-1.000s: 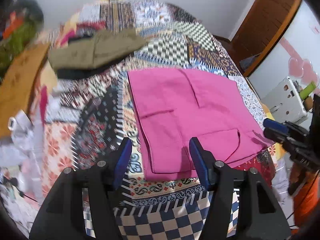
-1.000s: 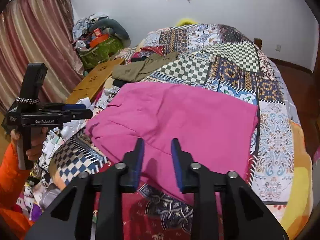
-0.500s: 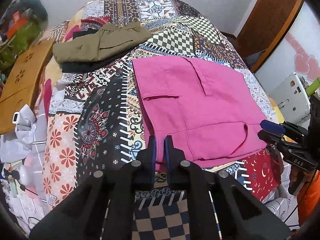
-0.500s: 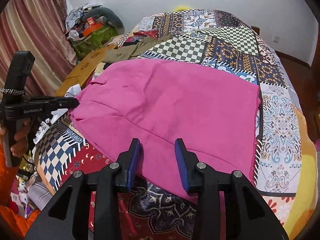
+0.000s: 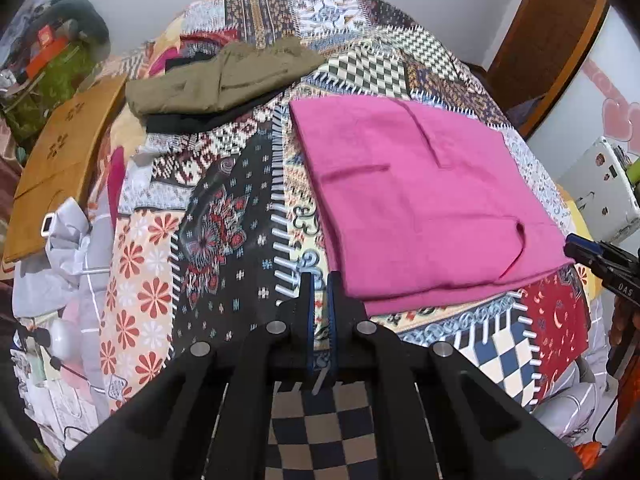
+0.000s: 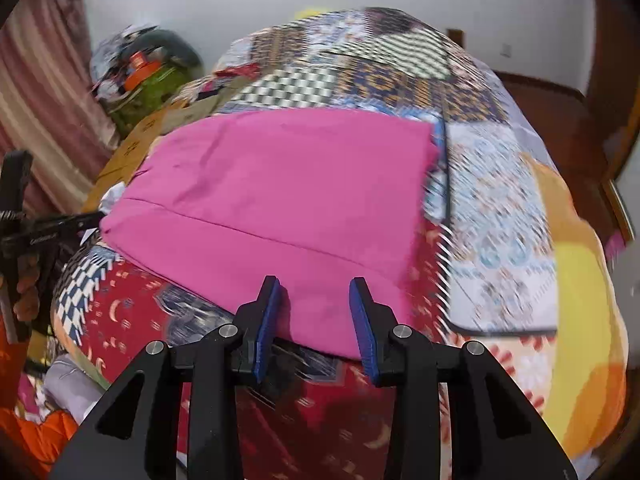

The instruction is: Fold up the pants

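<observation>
The pink pants (image 5: 420,196) lie folded into a flat rectangle on the patchwork bed; they also show in the right wrist view (image 6: 280,200). My left gripper (image 5: 319,280) is shut and empty, just off the near left corner of the pants, over the quilt. My right gripper (image 6: 314,292) is open, its fingers astride the near edge of the pants without holding them. Its tip also shows at the right edge of the left wrist view (image 5: 580,248).
Folded olive pants (image 5: 216,80) on a dark garment lie at the far left of the bed. A wooden board (image 5: 60,160) and white cloth (image 5: 64,248) hang off the left side. A white device (image 5: 600,196) stands at right.
My left gripper closed from wide open, then drew back left off the pants' corner. My right gripper opened wider and moved along the near edge.
</observation>
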